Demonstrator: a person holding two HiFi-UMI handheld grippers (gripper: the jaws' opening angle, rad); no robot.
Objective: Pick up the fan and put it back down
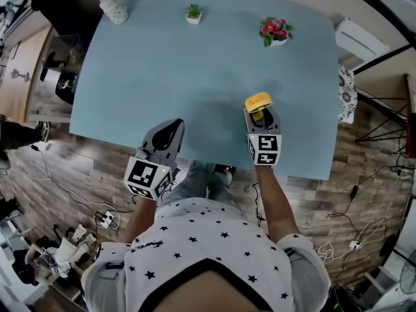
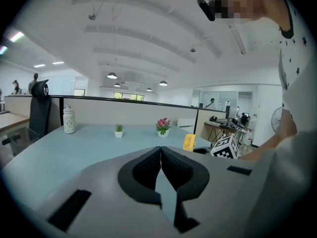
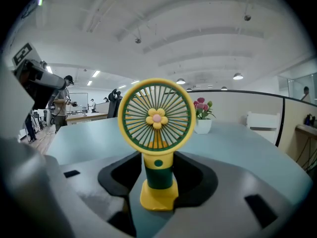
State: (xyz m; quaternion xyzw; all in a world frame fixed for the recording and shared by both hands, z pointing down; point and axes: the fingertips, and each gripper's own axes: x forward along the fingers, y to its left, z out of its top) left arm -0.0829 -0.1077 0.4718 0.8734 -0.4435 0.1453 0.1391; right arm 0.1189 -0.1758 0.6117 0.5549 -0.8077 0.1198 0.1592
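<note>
A small yellow and green fan stands upright on the light blue table, near its front edge. In the right gripper view the fan faces the camera, its stem and yellow base between the two dark pads with a gap on each side. My right gripper is open around it without pressing. My left gripper hangs over the table's front edge to the left, its pads closed together with nothing between them. From the left gripper view the fan shows edge-on, far right.
Along the table's far edge stand a white jar, a small green plant and a pot of pink flowers. A dark chair sits off the left side. Cables and a power strip lie on the wooden floor.
</note>
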